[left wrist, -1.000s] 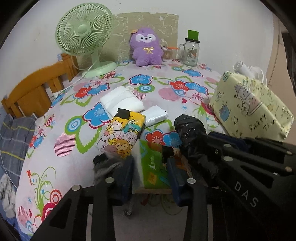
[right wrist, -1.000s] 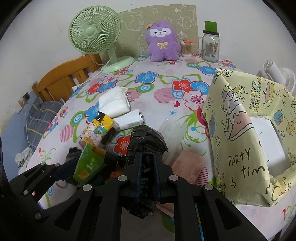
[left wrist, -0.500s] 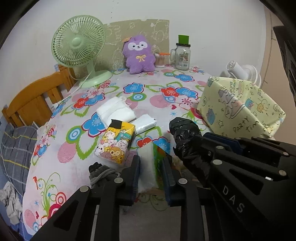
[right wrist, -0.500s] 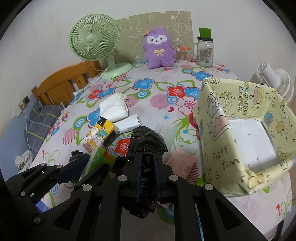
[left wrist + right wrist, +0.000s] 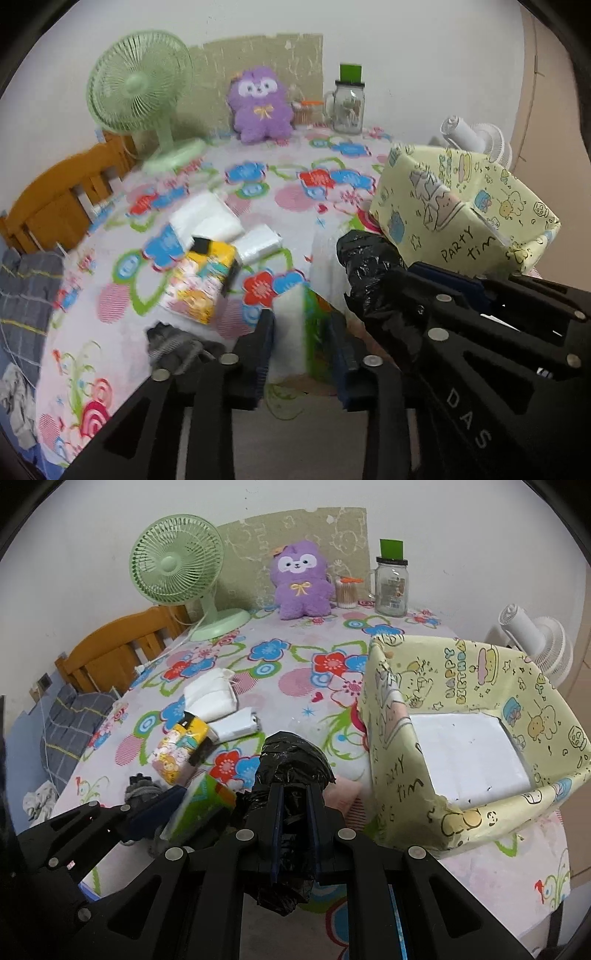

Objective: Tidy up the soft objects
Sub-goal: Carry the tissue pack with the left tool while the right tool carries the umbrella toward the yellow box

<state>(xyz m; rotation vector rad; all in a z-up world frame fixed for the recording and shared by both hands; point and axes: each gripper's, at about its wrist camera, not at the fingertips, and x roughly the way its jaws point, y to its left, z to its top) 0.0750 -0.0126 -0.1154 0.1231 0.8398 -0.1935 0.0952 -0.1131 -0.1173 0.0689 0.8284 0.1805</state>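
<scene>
Two grippers are carrying loads above the near table edge. Left wrist view: the left gripper [image 5: 301,345] is pointing steeply down with its jaws opening around the green tissue pack [image 5: 306,332], still between the pads, so the pack is risking a slip off the table edge [image 5: 92,406]; the yellow box [image 5: 461,218] is sitting at two o'clock. Right wrist view: the right gripper [image 5: 293,827] is angling down, clenching the black bag bundle [image 5: 291,771]. The box [image 5: 443,686] is lying at three o'clock; the bundle's loose tail is likely snagging the rim.
</scene>
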